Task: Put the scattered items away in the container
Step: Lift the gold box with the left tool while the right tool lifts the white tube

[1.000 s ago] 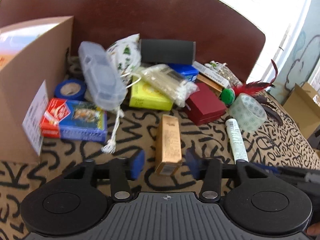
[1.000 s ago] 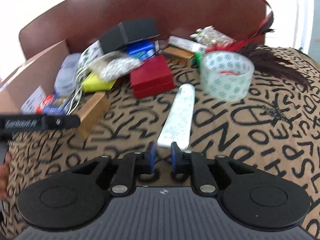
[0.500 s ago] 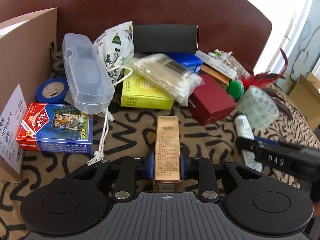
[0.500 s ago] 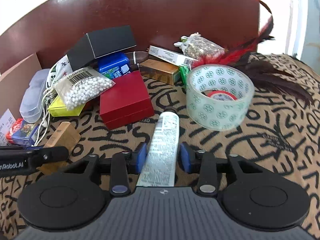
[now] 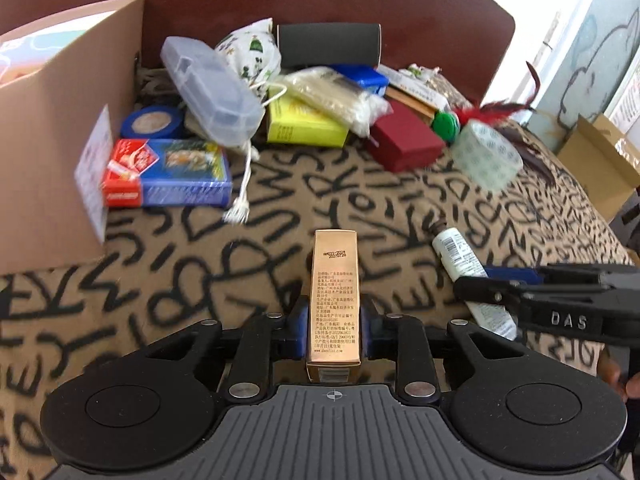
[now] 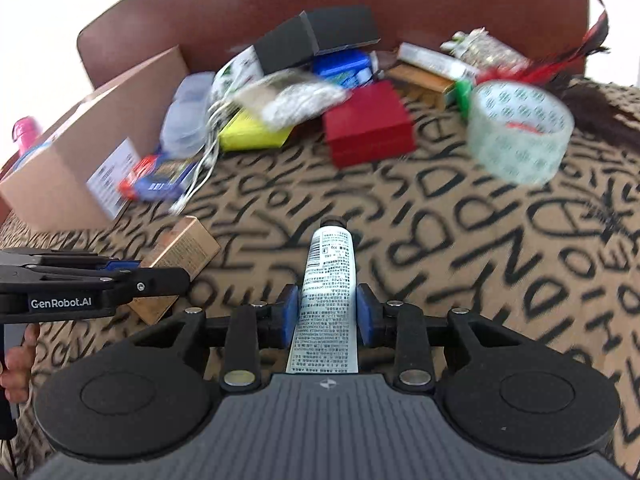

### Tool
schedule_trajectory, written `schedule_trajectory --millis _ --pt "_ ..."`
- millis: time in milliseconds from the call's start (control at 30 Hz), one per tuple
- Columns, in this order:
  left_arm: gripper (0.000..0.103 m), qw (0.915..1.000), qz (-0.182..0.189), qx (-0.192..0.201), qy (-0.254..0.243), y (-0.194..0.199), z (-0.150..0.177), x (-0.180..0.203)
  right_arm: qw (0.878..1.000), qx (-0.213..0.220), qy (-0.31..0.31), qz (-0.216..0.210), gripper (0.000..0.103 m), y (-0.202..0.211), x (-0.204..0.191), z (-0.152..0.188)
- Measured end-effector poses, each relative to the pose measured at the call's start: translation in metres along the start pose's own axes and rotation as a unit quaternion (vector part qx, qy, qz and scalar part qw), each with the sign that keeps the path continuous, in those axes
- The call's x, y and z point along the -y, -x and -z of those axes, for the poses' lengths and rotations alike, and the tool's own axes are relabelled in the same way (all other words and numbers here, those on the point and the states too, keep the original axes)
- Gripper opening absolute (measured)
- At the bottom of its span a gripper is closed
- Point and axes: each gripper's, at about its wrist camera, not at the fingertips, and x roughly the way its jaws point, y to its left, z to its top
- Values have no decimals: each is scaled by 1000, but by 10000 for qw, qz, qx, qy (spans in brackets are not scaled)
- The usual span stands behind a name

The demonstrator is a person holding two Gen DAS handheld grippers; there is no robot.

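Observation:
My left gripper (image 5: 333, 334) is shut on a slim gold box (image 5: 334, 292), held above the patterned cloth. My right gripper (image 6: 327, 316) is shut on a white tube (image 6: 326, 300) with printed text, also lifted. The gold box also shows in the right wrist view (image 6: 176, 264), and the tube in the left wrist view (image 5: 464, 264). The cardboard box container (image 5: 60, 128) stands at the left, open at the top; it also shows in the right wrist view (image 6: 80, 148).
A pile lies along the brown backrest: a playing-card box (image 5: 168, 172), clear plastic case (image 5: 210, 94), yellow box (image 5: 304, 124), red box (image 5: 406, 144), clear tape roll (image 5: 486, 158), blue tape roll (image 5: 152, 122), black box (image 5: 328, 44), red feather (image 5: 500, 110).
Both grippers closed on their items, the left on the gold box and the right on the tube, then lifted and drew back from the pile.

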Motion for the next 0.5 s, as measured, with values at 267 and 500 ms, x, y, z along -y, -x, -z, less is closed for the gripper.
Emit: schedule_trajectory --millis 267,500 --pt "45 9998 -123 113 -141 -13 -4 10 9994 -31 213 254 36 -9 -13 -1" --pt "23 9993 -204 191 -252 -12 2 10 9981 38 431 439 34 -11 -21 1"
